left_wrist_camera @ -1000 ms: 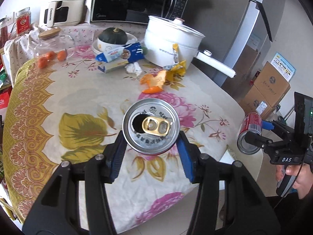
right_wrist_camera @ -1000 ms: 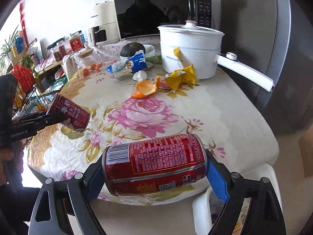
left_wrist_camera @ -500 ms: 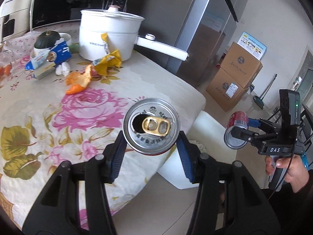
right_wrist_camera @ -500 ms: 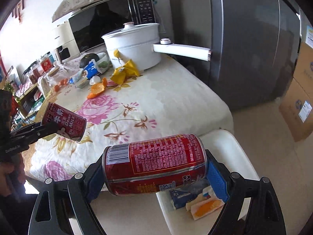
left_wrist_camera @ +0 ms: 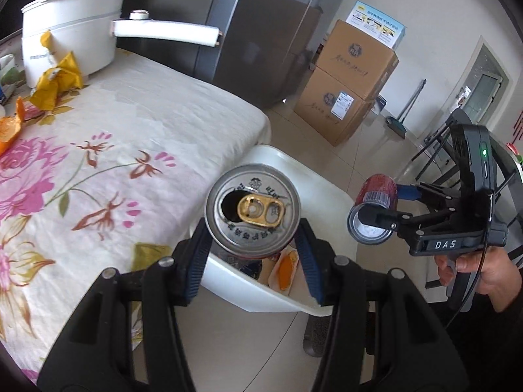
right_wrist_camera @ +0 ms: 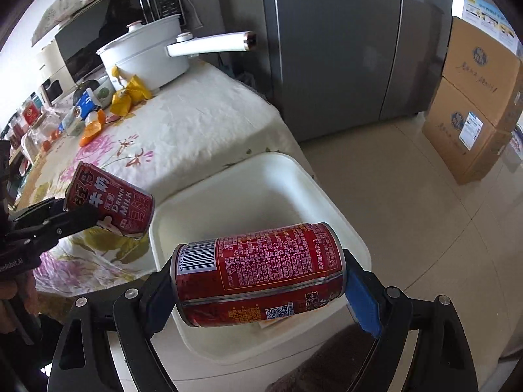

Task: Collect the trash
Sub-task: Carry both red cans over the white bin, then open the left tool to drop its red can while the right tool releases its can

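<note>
My left gripper is shut on an opened red milk can, top facing the camera, held over the near edge of a white trash bin beside the table. My right gripper is shut on a second red can, held sideways above the same bin. The left gripper and its can also show in the right wrist view; the right gripper and its can show in the left wrist view. Wrappers and orange peel lie in the bin.
The floral-cloth table still carries a yellow wrapper, orange peel and a white pot with a long handle. A grey fridge and stacked cardboard boxes stand behind the bin.
Both grippers have swung right, away from the table, carrying their cans. They now hang over the white bin, which has come fully into view.
</note>
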Demonstrator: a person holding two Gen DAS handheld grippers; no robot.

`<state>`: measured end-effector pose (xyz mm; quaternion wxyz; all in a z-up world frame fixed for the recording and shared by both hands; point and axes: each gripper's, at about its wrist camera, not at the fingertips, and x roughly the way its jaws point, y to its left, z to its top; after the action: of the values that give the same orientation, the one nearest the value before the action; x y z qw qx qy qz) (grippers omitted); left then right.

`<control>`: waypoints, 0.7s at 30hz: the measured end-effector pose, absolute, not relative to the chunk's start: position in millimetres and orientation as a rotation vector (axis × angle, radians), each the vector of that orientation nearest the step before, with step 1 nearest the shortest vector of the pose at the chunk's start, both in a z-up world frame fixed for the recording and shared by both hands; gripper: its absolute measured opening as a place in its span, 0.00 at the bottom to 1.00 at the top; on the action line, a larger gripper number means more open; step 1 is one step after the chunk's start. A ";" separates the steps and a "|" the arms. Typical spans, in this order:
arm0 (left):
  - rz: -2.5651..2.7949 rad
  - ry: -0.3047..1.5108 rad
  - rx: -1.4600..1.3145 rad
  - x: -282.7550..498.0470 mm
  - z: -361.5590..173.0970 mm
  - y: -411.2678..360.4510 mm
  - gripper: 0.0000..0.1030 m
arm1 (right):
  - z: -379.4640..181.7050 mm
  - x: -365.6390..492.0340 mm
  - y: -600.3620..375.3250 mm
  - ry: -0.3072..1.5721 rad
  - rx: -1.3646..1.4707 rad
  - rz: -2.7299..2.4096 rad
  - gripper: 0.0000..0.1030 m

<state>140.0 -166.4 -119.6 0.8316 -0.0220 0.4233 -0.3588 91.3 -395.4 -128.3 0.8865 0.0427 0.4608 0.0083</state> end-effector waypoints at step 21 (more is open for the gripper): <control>-0.694 0.933 0.104 141.4 -130.8 -168.9 0.70 | -135.9 95.2 -403.0 1.003 0.064 -0.013 0.88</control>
<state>141.4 -168.9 -130.8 0.8346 0.0489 0.4403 -0.3274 95.2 -403.0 -135.9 0.8765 0.0305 0.4805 -0.0064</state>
